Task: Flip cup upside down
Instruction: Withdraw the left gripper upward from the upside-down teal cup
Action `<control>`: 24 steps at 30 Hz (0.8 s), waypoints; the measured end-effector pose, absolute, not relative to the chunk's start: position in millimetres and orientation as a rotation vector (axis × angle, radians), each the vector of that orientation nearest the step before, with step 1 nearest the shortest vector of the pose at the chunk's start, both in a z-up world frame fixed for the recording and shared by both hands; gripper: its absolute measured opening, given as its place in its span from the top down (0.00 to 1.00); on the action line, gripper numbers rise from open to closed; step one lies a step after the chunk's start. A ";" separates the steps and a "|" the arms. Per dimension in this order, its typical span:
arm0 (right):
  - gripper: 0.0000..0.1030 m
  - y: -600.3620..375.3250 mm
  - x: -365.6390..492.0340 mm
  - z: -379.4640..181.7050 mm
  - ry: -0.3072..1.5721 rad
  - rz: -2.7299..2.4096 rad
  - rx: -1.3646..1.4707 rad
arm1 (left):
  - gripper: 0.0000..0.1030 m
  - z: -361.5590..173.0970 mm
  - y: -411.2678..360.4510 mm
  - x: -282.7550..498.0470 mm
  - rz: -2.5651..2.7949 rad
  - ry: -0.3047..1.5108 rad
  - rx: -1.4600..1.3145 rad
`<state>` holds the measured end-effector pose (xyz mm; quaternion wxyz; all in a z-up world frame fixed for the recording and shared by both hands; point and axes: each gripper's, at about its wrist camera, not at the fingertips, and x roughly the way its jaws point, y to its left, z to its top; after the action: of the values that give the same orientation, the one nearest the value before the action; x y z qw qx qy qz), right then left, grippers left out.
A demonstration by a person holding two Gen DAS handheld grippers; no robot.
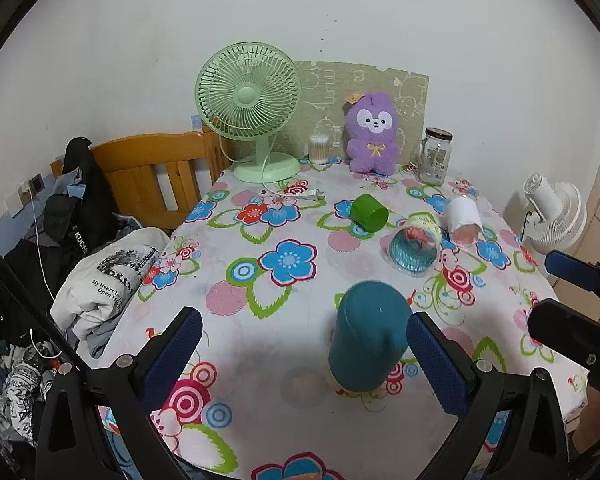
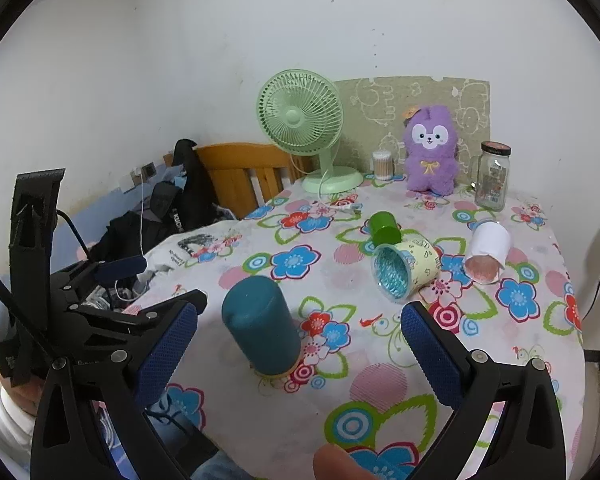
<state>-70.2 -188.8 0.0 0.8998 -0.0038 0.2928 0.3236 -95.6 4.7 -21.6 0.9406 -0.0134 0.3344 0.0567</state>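
Four cups share the flowered bench: the teal cup stands upside down near the front edge, while a green cup, a yellow patterned cup and a white cup lie on their sides farther back. Both tools are released, jaws spread wide: the left hand-held gripper has the teal cup just inside its right finger, and the right hand-held gripper frames it without contact.

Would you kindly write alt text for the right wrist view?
A teal cup stands upside down on a floral tablecloth between the open right tongs. Beyond it, green, yellow and white cups lie tipped over.
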 end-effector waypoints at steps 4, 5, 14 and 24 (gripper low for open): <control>0.00 -188.0 -79.0 0.2 0.581 0.654 -0.021 | 0.00 -24.5 -1.3 -104.5 0.110 0.657 -0.004; 0.00 -188.4 -80.2 0.6 0.576 0.650 -0.020 | 0.00 -24.4 -2.7 -106.9 0.110 0.645 0.003; 0.00 -190.4 -84.1 -4.3 0.593 0.637 -0.010 | 0.00 -21.7 -3.4 -113.2 0.114 0.606 0.018; 0.00 -187.9 -84.4 -6.6 0.601 0.641 -0.012 | 0.00 -24.3 -1.4 -114.4 0.107 0.612 0.000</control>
<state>-84.4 -187.9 -6.6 0.9050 -0.0060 0.2910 0.3102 -114.4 -1.4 -24.3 0.9522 -0.0002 0.3009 0.0529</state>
